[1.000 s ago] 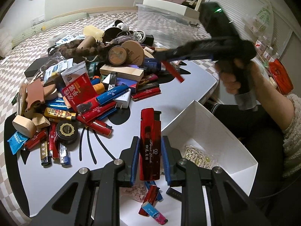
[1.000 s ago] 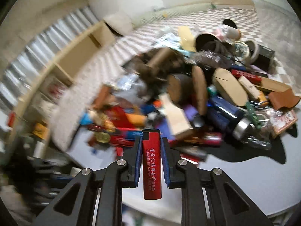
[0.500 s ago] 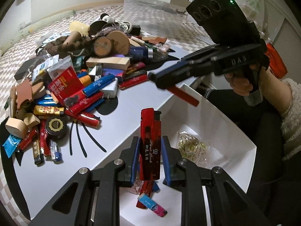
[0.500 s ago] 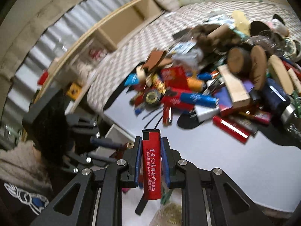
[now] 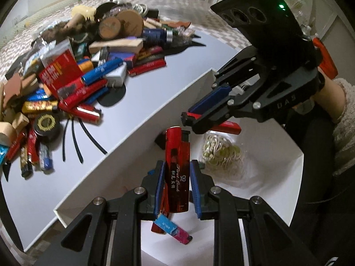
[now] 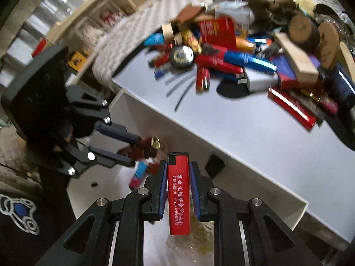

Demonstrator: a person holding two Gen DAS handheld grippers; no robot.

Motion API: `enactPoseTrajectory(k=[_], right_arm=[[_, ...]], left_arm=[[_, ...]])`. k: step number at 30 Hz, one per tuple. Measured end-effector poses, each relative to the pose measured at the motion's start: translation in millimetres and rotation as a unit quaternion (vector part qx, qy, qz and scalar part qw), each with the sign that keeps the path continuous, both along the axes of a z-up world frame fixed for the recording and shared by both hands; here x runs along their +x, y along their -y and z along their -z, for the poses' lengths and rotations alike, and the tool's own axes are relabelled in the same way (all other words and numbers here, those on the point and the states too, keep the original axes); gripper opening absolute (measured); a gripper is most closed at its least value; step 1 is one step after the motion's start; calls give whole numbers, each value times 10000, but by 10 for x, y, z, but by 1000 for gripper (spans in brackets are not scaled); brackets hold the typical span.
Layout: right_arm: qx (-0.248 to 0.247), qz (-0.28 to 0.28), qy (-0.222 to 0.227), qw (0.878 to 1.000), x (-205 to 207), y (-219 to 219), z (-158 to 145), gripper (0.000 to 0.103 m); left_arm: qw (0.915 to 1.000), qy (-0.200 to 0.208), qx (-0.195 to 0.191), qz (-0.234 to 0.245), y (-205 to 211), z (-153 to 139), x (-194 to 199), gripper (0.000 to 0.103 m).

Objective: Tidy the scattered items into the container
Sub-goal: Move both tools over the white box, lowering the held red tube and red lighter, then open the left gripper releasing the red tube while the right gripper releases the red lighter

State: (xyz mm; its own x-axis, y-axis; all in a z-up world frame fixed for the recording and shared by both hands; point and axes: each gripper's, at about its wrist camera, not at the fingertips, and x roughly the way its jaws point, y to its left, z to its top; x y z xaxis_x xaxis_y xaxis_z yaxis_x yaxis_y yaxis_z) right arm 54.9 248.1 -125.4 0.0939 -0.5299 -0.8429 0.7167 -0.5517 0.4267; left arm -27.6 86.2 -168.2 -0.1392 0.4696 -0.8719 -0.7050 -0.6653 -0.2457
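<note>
Two lighters are held over the white box (image 5: 295,161), which sits below the table's near edge.

- Left gripper (image 5: 176,187): a dark red lighter (image 5: 177,170) is pinched upright between the blue pads, above the box interior.
- Right gripper (image 6: 177,188): a bright red lighter (image 6: 178,194) is pinched lengthwise, also over the box.
- Already in the box: a bagged coil of chain (image 5: 221,155), a blue-pink lighter (image 5: 172,227), another red one partly hidden.
- The rest of the pile (image 5: 73,71) is left heaped toward the far left of the table (image 5: 144,102).

Risks, as judged:
- Both grippers are crowded over one box; a clash of fingers is likely if both are lowered together.
- If released from this height, a lighter can bounce off the bag or over the low wall.
- The box could be knocked off by a gripper.
</note>
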Motion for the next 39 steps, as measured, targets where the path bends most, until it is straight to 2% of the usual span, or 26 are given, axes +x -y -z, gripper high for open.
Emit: enactPoseTrajectory(k=[7, 21, 39], right_arm=[[549, -263, -11, 9981, 131, 85, 182, 20], [941, -710, -170, 9929, 329, 155, 281, 20], [1151, -596, -444, 9906, 422, 73, 240, 20]], left_arm=[[9989, 171, -424, 37, -60, 208, 47, 23], [9944, 540, -897, 139, -73, 451, 89, 23], [9920, 734, -1016, 143, -44, 495, 144, 23]])
